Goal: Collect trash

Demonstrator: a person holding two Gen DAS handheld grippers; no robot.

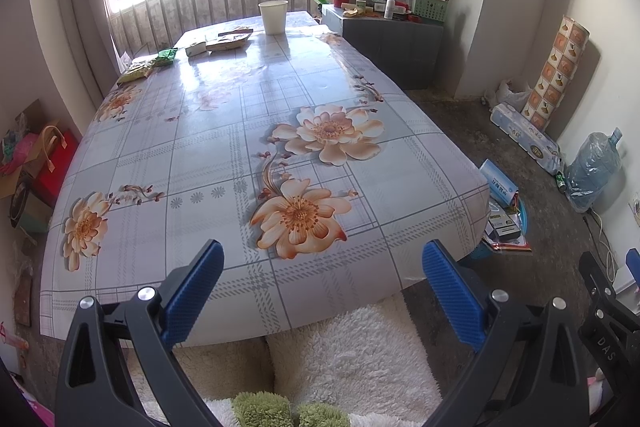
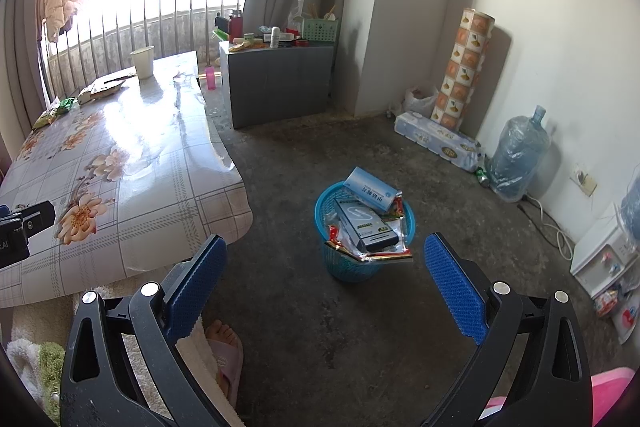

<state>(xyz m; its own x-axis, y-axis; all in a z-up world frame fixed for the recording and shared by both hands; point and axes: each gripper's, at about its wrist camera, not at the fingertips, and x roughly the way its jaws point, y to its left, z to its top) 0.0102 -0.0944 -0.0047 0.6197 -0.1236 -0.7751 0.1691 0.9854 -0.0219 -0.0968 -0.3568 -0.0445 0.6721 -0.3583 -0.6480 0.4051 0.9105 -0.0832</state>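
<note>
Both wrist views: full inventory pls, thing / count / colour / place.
table: 1, floral cloth, left of room
paper cup: 1, white, table's far end
wrappers and boxes: several, green and tan, far left of table
basket: 1, blue, on floor right of table, full
boxes and wrappers in basket: several, mixed
cabinet: 1, grey, by curtain, cluttered top
water jug: 1, blue, right wall
patterned roll: 1, orange, upright against wall
left tongs: open, empty
right tongs: open, empty

Tablecloth: pale grey-blue check, peach-orange flowers. Basket: bright blue. Cup: white. Gripper pads: blue, textured, on black frames. Roll by wall: orange-and-white squares. Cabinet: grey. Slipper: pink.
</note>
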